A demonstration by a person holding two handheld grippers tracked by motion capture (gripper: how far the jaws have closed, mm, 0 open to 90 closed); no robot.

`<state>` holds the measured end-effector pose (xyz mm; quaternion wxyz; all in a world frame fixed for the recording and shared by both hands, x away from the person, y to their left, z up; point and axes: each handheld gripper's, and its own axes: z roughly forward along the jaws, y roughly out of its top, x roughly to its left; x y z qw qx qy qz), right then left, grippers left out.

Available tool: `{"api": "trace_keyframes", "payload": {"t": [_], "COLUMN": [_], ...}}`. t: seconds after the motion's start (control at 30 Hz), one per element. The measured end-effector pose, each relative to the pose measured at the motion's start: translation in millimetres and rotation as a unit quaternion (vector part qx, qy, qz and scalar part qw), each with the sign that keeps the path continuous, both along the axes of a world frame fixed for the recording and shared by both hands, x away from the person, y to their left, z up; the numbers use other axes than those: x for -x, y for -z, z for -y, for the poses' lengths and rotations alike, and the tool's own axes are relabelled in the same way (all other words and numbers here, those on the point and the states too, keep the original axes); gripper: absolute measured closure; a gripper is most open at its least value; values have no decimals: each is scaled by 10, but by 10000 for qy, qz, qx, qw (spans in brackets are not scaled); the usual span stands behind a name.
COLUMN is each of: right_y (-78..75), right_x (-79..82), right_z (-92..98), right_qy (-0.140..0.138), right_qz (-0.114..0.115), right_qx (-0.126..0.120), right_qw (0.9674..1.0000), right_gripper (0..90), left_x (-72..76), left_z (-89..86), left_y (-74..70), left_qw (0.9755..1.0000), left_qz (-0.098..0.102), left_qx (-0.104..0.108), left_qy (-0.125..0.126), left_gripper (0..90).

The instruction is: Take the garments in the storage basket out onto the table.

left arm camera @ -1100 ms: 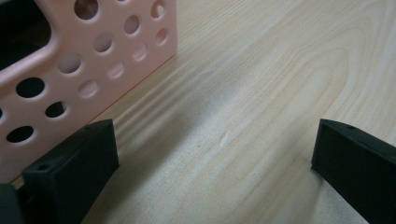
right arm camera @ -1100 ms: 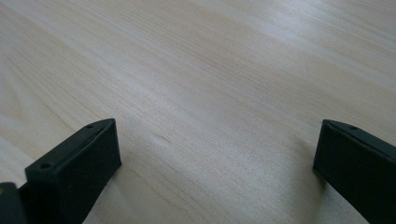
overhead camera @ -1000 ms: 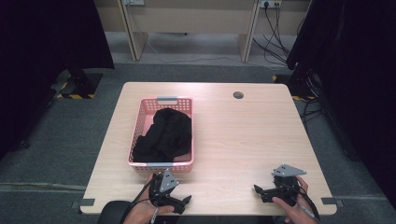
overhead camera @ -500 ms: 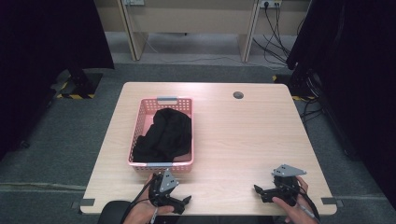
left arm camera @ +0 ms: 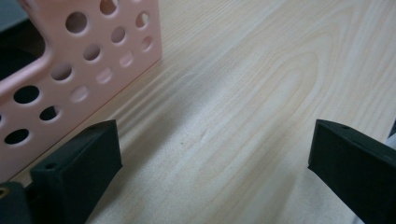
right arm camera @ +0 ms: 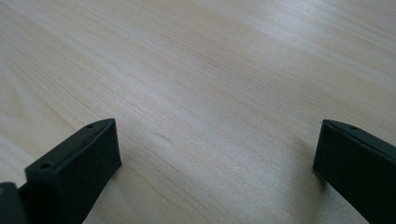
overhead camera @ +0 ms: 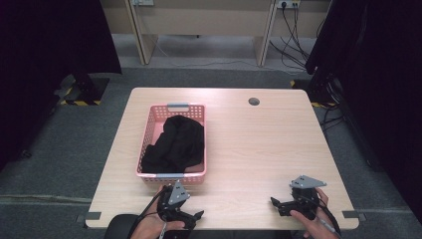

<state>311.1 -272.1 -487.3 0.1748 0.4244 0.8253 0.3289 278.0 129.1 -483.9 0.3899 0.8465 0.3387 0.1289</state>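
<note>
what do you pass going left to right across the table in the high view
pink basket with black cloth in it → left hand-held gripper near the front edge → round hole in the table → right hand-held gripper

Even overhead light brightens the counter; the room's sides fall into deep darkness. Both tool views are soft: black jaws blur up close, casting faint shadows, while pale glare washes the wood's far grain.
</note>
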Motion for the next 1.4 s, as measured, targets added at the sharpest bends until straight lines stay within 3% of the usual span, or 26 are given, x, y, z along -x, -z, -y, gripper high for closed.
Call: {"api": "trace_keyframes", "payload": {"t": [0.63,0.93,1.03,1.4], "right_y": [0,0,0,0], "right_x": [0,0,0,0], "right_z": [0,0,0,0], "right_qy": [2,2,2,2], "right_qz": [0,0,0,0], "right_qx": [0,-1,-1,-1], "right_qw": [10000,10000,10000,10000], "right_gripper": [8,8,8,8], "left_x": [21,-6,-39,-155], "left_z": [-20,-71,-130,-186], "left_y": [-217,-399,-541,-706], "left_qw": [9995,9992,9988,9979], "left_qz": [-70,88,225,364], "left_qx": [319,383,389,353], "left_qy": [-44,-85,-184,-407], "left_gripper": [27,29,29,28]}}
